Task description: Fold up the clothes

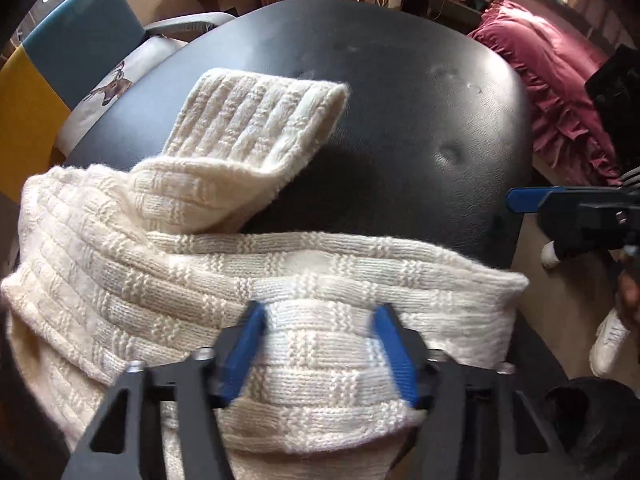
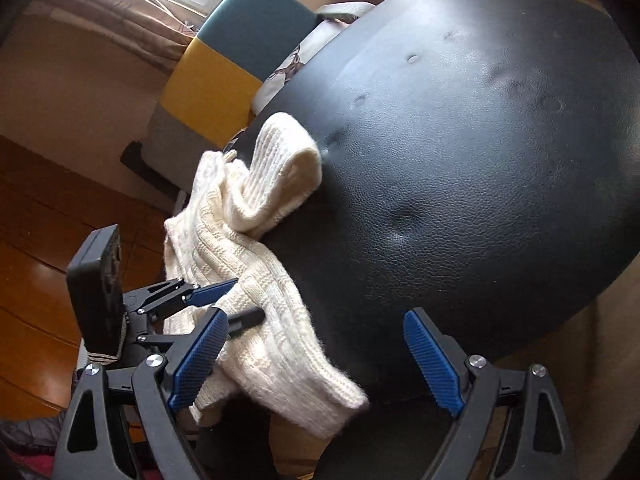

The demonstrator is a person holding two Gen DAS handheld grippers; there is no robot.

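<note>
A cream knit sweater lies bunched at the near edge of a black padded table, one sleeve stretched out over the top. My left gripper is shut on a thick fold of the sweater's hem, its blue pads pressing in from both sides. The right wrist view shows the same sweater drooping over the table's left edge, with the left gripper clamped on it. My right gripper is open just in front of the table edge, the sweater's lower corner lying by its left finger. It touches nothing.
A teal and yellow chair with a deer-print cushion stands to the left of the table. A pink ruffled cover lies on the right. The black table top is bare beyond the sweater. A wooden floor is below.
</note>
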